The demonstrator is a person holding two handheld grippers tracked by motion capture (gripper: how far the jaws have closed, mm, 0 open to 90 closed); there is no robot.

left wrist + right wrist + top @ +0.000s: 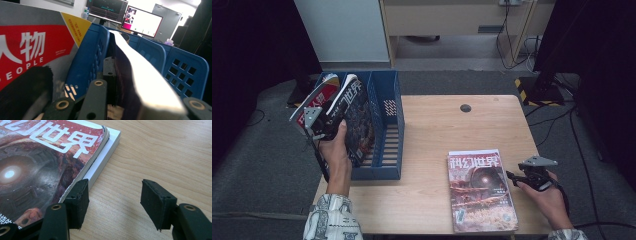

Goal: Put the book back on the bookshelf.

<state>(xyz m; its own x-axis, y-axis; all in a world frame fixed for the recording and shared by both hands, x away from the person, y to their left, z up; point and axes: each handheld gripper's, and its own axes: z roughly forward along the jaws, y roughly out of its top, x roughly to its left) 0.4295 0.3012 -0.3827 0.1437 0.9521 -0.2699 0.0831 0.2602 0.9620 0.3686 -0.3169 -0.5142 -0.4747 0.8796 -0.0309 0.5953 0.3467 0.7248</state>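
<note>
A dark magazine stands tilted in the blue file rack, with my left gripper shut on its edge. In the left gripper view, the left gripper clamps the dark magazine, whose pale page edge runs up along the blue divider. A red magazine leans in the rack's leftmost slot, and its red cover shows close by. A stack of magazines lies flat on the table. My right gripper rests open just right of the stack. Its left pad stands beside the stack's edge, with nothing between the right gripper's jaws.
The wooden table has a round cable hole near its far edge. The rack's right-hand slots hold nothing. Dark floor with cables surrounds the table, and monitors stand beyond the rack.
</note>
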